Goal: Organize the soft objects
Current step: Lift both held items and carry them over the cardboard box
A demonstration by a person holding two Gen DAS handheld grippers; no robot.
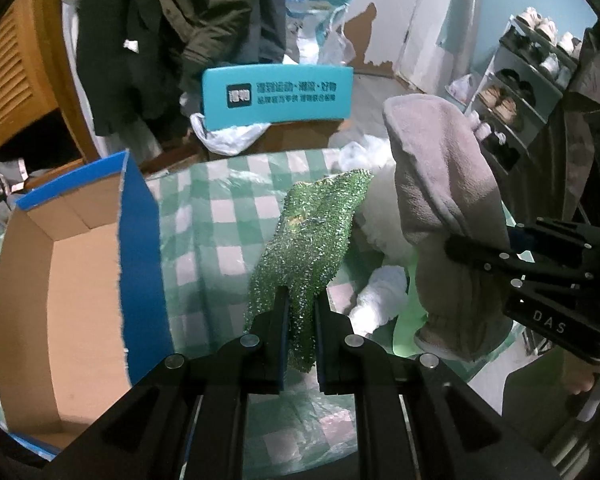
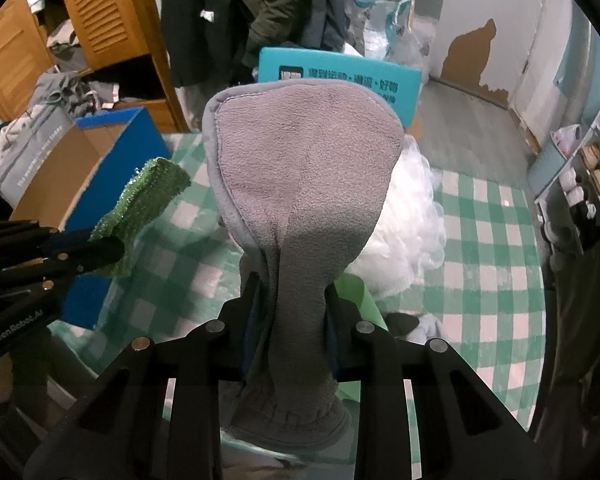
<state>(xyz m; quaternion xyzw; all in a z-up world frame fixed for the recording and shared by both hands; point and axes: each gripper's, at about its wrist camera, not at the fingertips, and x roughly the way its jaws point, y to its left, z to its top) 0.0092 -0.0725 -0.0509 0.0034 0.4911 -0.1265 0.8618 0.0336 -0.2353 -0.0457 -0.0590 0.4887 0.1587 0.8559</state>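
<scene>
Two fisheye views look down over a bench (image 2: 484, 216) covered in a green-and-white check cloth.

In the left wrist view, the left claw (image 1: 300, 312) fills the bottom centre, its jaws pressed together on the lower end of a glittery green cloth (image 1: 312, 232). The cloth stands up from the jaws toward the middle of the frame, clear of the bench; its bottom end is hidden between the fingers. At the left edge sits an open cardboard box (image 1: 60, 280) with blue outer walls, its near corner cut off by the dark lens rim. At the right, the right claw (image 1: 472, 252) reaches in from the edge, pinching a grey fleece mitt (image 1: 440, 200) that hangs upright with its cuff low. Behind the mitt lies a white fluffy heap (image 1: 380, 292), mostly hidden; what it is cannot be made out. A hand (image 1: 584, 384) shows only partly at the lower right edge.

In the right wrist view, the right claw (image 2: 290, 320) at bottom centre pinches the mitt (image 2: 300, 184) at its narrow waist, the broad end rising to fill the middle and block much of the bench. The white heap (image 2: 408, 216) peeks out to its right, and something light green (image 2: 356, 296) shows only as a sliver beside the right jaw. At the left edge the left claw (image 2: 100, 252) holds the green cloth (image 2: 148, 200) in front of the box (image 2: 112, 168).

A teal sign (image 1: 278, 94) with blurred print stands beyond the bench in the upper centre, with dark coats (image 1: 160, 32) hanging behind.
</scene>
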